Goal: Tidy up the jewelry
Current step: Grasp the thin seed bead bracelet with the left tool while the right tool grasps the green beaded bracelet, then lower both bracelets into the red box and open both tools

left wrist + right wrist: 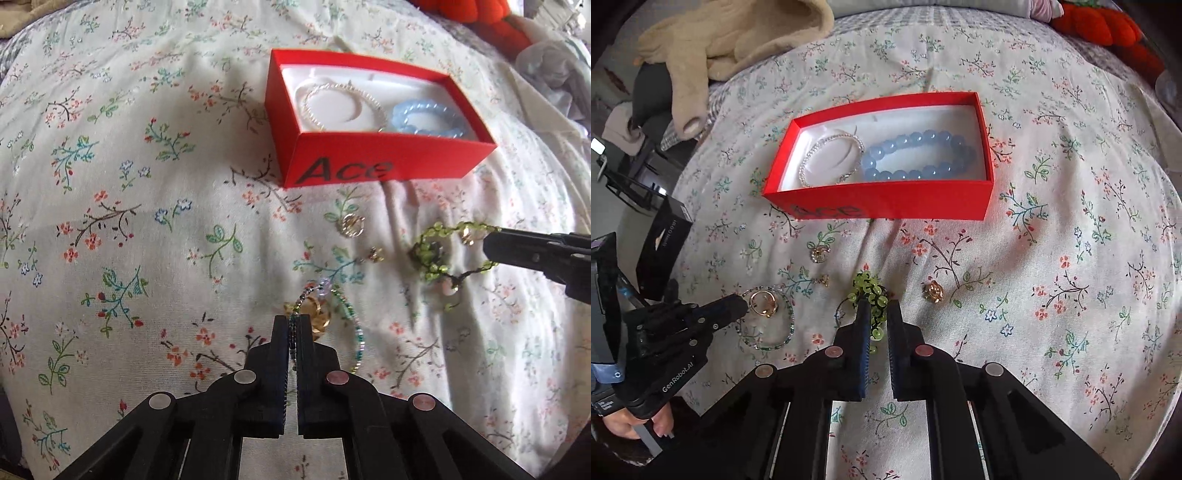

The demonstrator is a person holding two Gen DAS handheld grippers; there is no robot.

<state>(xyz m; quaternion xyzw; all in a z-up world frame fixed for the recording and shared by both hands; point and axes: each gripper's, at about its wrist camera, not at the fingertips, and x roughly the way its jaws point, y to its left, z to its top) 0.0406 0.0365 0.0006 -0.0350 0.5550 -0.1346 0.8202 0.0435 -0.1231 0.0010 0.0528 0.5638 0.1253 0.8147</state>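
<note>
A red box (369, 164) (886, 205) on the floral bedsheet holds a clear bead bracelet (338, 105) (831, 155) and a blue bead bracelet (424, 118) (916, 155). My left gripper (293, 321) (738, 306) is shut on a thin green-and-dark bead bracelet (351, 325) (775, 341) lying on the sheet, beside a gold ring (317, 314) (764, 303). My right gripper (877, 306) (491, 240) is shut on a green bead bracelet (871, 291) (432, 254). Small gold pieces (352, 225) (819, 254) lie near the box; another one (933, 291) lies right of my right gripper.
A beige plush (731, 40) and an orange plush (1108, 29) lie at the far edge of the bed. A black box (663, 243) stands at the left edge. The sheet is wrinkled around the jewelry.
</note>
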